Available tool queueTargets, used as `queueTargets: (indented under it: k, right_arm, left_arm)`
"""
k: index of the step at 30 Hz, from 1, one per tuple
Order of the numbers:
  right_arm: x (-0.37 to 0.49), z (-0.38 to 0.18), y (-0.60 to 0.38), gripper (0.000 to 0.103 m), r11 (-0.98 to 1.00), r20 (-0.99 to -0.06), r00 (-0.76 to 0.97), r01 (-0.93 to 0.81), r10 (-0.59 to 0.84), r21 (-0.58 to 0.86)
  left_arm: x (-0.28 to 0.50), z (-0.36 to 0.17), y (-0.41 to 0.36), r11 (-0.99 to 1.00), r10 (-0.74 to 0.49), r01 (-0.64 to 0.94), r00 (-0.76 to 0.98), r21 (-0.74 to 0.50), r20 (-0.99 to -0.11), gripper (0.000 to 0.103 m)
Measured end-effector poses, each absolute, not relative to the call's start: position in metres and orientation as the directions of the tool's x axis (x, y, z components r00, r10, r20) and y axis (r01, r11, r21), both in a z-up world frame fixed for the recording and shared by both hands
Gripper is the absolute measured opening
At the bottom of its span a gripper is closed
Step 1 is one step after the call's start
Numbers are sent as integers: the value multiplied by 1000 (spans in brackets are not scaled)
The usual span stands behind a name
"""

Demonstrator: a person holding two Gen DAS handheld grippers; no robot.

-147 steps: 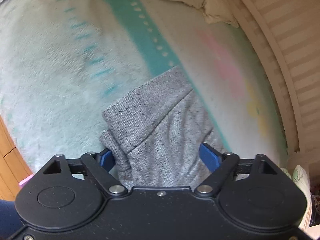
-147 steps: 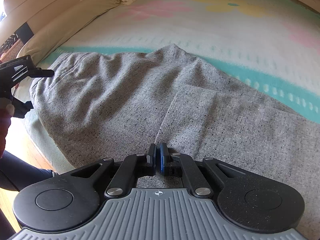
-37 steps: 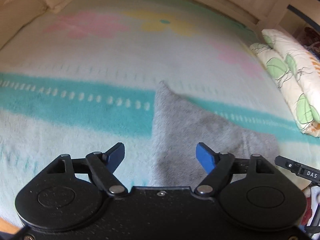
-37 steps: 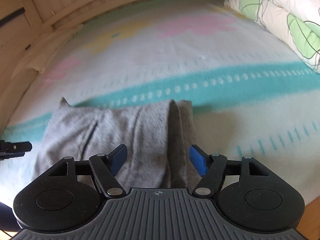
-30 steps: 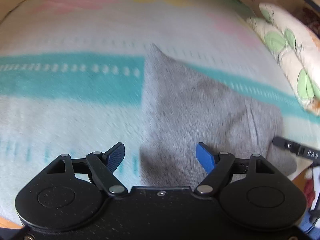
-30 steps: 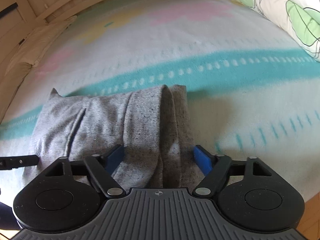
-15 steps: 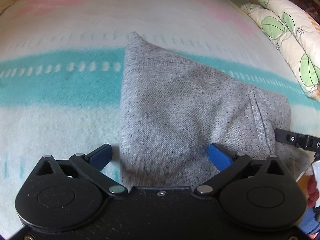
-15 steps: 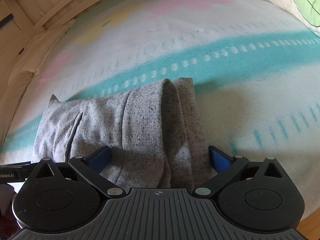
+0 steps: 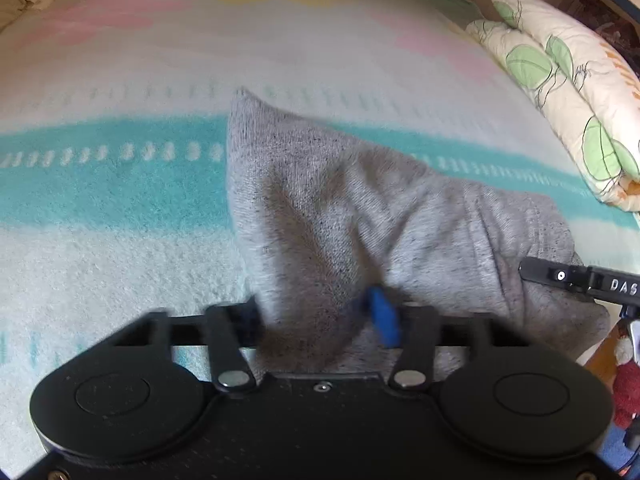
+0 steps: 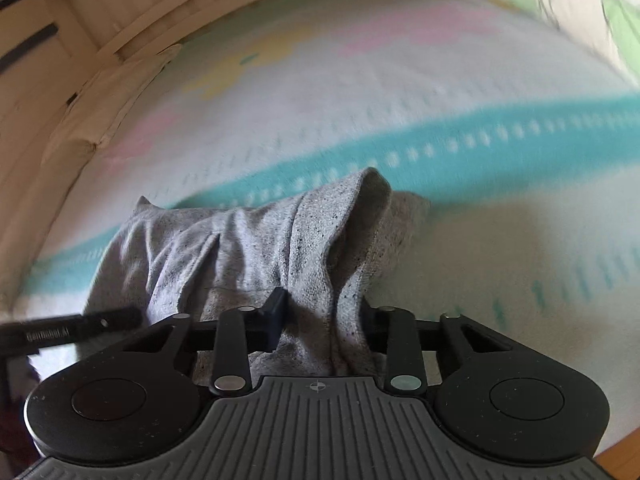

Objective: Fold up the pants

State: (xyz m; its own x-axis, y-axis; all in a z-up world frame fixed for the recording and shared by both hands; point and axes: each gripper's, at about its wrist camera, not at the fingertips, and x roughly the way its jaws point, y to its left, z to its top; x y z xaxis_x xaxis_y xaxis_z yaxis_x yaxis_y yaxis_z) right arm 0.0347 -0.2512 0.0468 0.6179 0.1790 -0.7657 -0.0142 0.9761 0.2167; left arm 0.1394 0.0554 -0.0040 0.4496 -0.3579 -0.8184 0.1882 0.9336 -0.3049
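Note:
The grey speckled pants [image 9: 360, 208] lie folded into a compact bundle on the pastel blanket [image 9: 100, 264]. My left gripper [image 9: 320, 320] has its jaws closed in on the bundle's near left edge, with fabric bunched between the blue pads. The pants also show in the right wrist view [image 10: 248, 248], where my right gripper [image 10: 324, 320] pinches the near right edge and cloth rises in a ridge between its fingers. Each gripper's tip shows at the edge of the other view.
A leaf-print duvet [image 9: 568, 80] lies along the right of the bed. A cream pillow [image 10: 92, 120] and a slatted wooden bed frame [image 10: 132, 20] are at the far left. The wooden bed edge [image 10: 616, 456] shows at the near right.
Both grippers came down onto the bundle's near edge and narrowed from wide open to pinching the fabric. The cloth now bunches up between the jaws.

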Motion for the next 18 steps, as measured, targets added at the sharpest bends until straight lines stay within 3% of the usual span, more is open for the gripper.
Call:
queueTargets:
  k: [2, 4, 18]
  right_arm:
    - [28, 57, -240, 28, 985, -747, 645, -51, 160, 166]
    - [21, 69, -230, 27, 986, -723, 672, -85, 161, 140]
    - [50, 143, -188, 26, 966, -627, 735, -217, 256, 140]
  left_arm:
    - [135, 2, 58, 939, -344, 170, 472, -299, -812, 28]
    - [130, 8, 60, 942, -337, 160, 492, -296, -803, 24]
    - [125, 87, 82, 961, -274, 157, 655, -227, -705, 21]
